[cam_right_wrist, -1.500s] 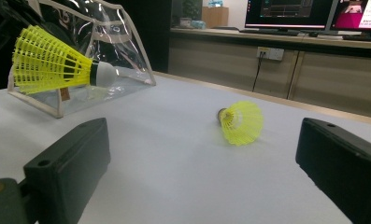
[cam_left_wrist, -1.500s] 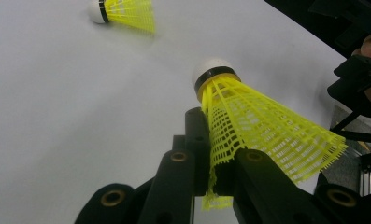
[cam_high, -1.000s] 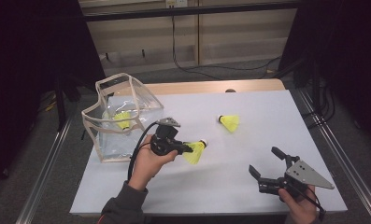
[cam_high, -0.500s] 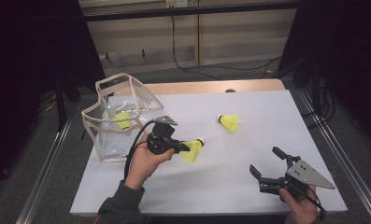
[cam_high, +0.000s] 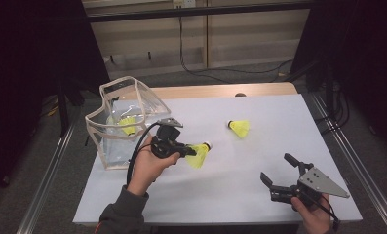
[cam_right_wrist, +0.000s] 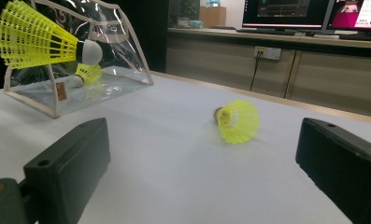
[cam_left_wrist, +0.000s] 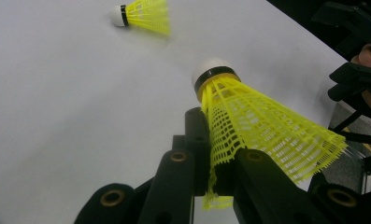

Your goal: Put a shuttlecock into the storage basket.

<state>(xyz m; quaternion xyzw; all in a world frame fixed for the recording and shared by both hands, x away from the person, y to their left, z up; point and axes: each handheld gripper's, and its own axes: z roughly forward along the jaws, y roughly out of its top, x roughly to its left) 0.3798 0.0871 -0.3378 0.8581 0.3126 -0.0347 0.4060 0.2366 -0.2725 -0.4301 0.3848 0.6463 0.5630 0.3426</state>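
Three yellow shuttlecocks are lying around the white table (cam_high: 240, 195), and the work appears to be gathering them into the clear bag (cam_high: 114, 141) sitting at nine o'clock on it. One bagged shuttlecock (cam_high: 127, 125) is already resting inside.

The left gripper (cam_high: 191, 152) is pinching the held shuttlecock (cam_high: 199, 155) by the rim of its mesh skirt, raised off the table near its centre. Its long axis is running outward from the jaws toward three o'clock, white cork leading, so the bag's mouth is lying behind the gripper, at about ten o'clock from it (the left hand is much the nearer to it). I judge the carry needs a swing back toward the bag.

The right gripper (cam_high: 279, 174) is resting at five o'clock with its jaws spread wide and nothing between them. The loose shuttlecock (cam_high: 239, 127) is lying on its side at about eleven o'clock from it, well apart.

The left gripper view is showing how the skirt (cam_left_wrist: 267, 133) is bunching between the jaws; the right gripper view is showing the bag's open mouth (cam_right_wrist: 80, 56), which the high view only hints at.
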